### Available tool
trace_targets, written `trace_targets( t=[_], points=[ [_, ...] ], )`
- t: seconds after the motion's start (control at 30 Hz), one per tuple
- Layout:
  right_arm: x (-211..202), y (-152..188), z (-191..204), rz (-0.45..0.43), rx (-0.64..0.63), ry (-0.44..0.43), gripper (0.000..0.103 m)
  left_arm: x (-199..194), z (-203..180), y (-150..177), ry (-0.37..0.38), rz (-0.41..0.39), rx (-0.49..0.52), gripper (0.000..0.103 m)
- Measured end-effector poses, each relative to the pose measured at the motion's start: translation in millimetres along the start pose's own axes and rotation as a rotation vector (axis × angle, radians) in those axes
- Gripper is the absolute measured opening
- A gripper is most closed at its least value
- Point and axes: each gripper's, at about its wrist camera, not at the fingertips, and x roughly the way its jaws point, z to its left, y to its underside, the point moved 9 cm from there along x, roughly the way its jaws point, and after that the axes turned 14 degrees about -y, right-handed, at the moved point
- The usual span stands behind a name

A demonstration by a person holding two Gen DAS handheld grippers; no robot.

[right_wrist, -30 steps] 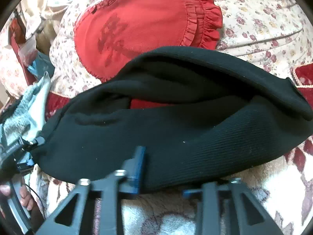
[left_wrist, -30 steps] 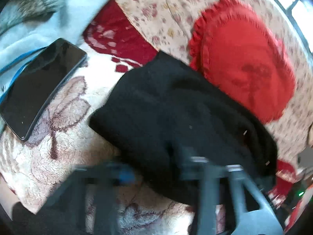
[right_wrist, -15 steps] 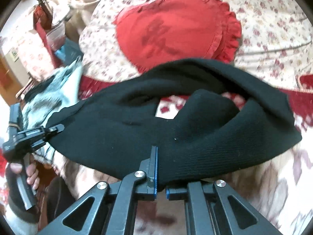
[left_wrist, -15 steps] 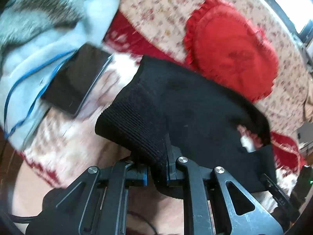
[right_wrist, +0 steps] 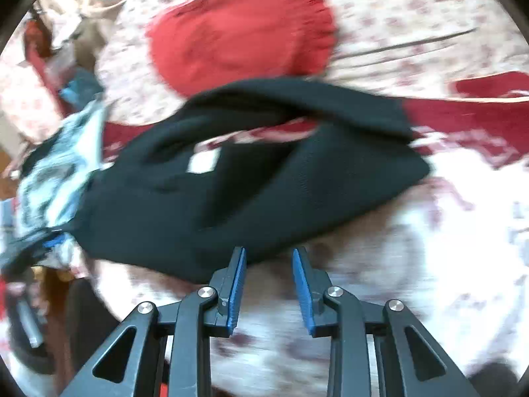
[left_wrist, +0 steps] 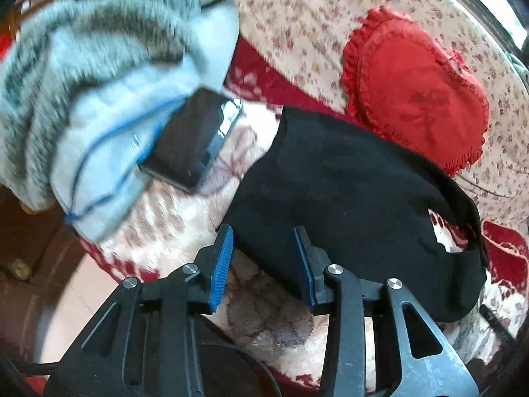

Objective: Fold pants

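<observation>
Both claws stand released: the left claw (left_wrist: 263,261) with its jaws parted around the near edge of the black knit pants (left_wrist: 347,198), the right claw (right_wrist: 268,281) just short of the hem. The pants lie bunched ahead on the floral bedspread (right_wrist: 446,231), beside a phone (left_wrist: 195,142). One fold looks laid down; next likely calls for regripping an edge.

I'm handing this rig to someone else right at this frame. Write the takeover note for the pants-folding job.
Left gripper: open, holding nothing; its fingers straddle the near edge of the black pants.
Right gripper: open, empty, just short of the pants' near edge.
Pants: lying in a loose folded heap on the floral blanket, in front of the red heart cushion. A phone lies beside them.
Done: rough fold laid down.
Left: layers sit uneven with a gap; probably tidy or fold again.
</observation>
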Motion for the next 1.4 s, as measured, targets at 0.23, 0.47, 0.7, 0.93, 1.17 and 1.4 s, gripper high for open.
trace_targets(
  t=[0.23, 0.47, 0.7, 0.93, 1.17, 1.4],
  points=[
    [-16, -49, -14, -0.098, -0.006, 0.002, 0.028, -18, -61, 3, 0.08, -0.029, 0.105, 0.052],
    [54, -94, -57, -0.034, 0.088, -0.016, 0.028, -10, -164, 35, 0.191, 0.039, 0.275, 0.052],
    [86, -162, -113, -0.073, 0.118, 0.075, 0.028, 2, -248, 61, 0.26, 0.099, 0.407, 0.052],
    [52, -139, -115, -0.073, 0.158, 0.018, 0.031, 11, -265, 73, 0.285, 0.134, 0.433, 0.052],
    [49, -103, -87, -0.074, 0.049, 0.067, 0.019, 10, -256, 77, 0.27, 0.144, 0.414, 0.052],
    [-18, -86, -70, -0.181, 0.012, 0.143, 0.006, 0, -234, 66, 0.258, 0.116, 0.371, 0.052]
  ],
)
